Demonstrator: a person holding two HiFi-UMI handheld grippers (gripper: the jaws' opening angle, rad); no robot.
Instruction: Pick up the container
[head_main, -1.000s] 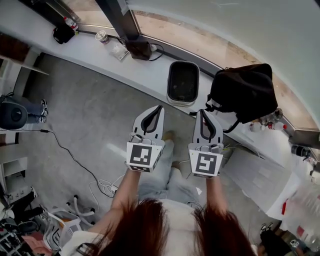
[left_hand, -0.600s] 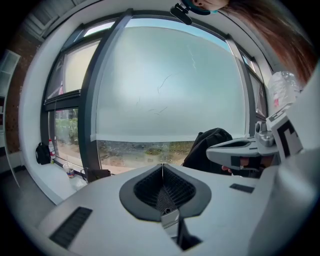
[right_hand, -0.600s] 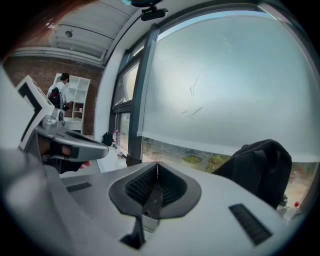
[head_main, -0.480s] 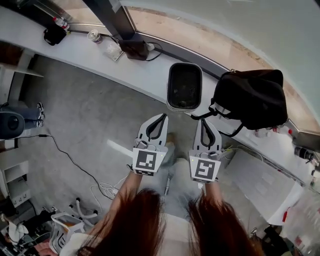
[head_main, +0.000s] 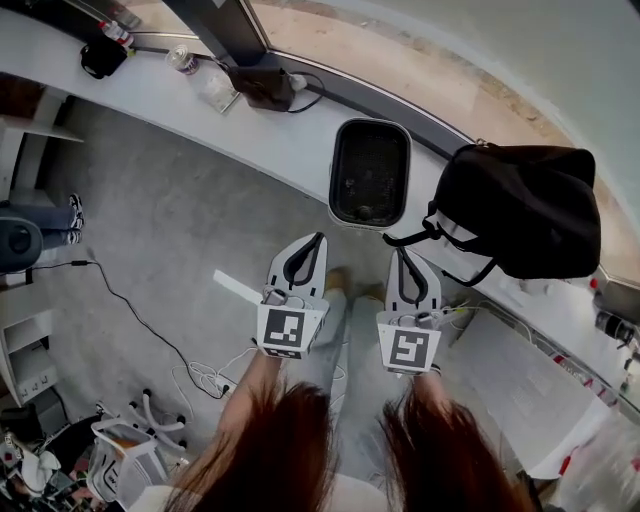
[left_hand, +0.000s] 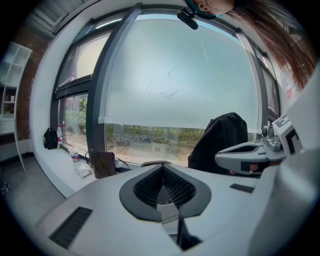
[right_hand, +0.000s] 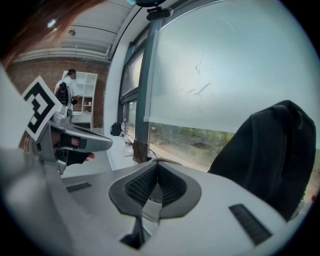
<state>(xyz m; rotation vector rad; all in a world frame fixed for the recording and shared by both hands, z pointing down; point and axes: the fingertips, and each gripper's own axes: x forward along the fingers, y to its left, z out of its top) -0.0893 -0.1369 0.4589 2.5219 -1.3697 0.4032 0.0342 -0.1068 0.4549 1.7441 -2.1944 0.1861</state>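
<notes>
Since both grippers hang short of the ledge with nothing between their jaws, the step in hand looks like the approach, before any grasp. One long white ledge (head_main: 285, 135) runs under the window. On it sits one black bag (head_main: 525, 210). Just beside the bag, on its left, sits one dark container (head_main: 334, 178) with a pale rim. The container is straight ahead of the grippers and apart from both.

There are two grippers, the left gripper (head_main: 318, 238) and the right gripper (head_main: 402, 252), each with its jaws pressed together and empty. The next move probably calls for spreading the jaws and reaching forward to the container's near rim. One small cup (head_main: 180, 60) stands far off to the left on the ledge.
</notes>
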